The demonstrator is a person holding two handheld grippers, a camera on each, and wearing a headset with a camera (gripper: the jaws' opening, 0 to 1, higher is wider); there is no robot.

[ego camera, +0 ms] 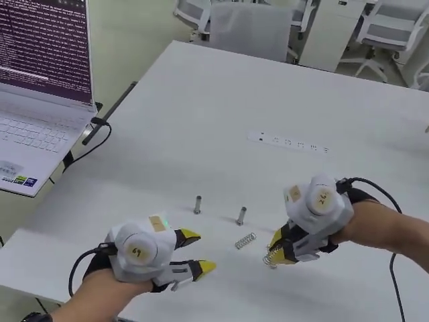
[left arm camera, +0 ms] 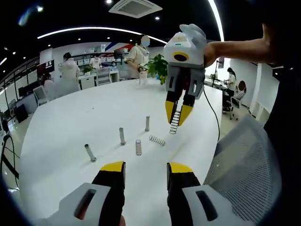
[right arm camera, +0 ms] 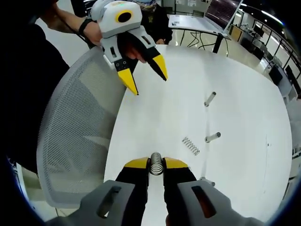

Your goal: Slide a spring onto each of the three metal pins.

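Two short metal pins [ego camera: 198, 204] [ego camera: 241, 215] stand upright on the white table [ego camera: 201, 121]. A loose spring [ego camera: 246, 240] lies just in front of them. My right gripper [ego camera: 275, 252] hovers low to the right of it, shut on a second spring [right arm camera: 155, 159] that hangs down between its yellow tips. In the left gripper view three pins [left arm camera: 89, 152] [left arm camera: 122, 136] [left arm camera: 147, 123] stand in a row, with two springs [left arm camera: 138, 147] [left arm camera: 157, 140] beside them. My left gripper [ego camera: 198, 251] rests open near the front edge, with nothing between its fingers.
An open laptop [ego camera: 40, 100] sits at the far left with a cable [ego camera: 100, 131] running off it. A white power strip [ego camera: 288, 142] lies across the middle of the table. Grey chairs [ego camera: 251, 30] stand beyond the far edge.
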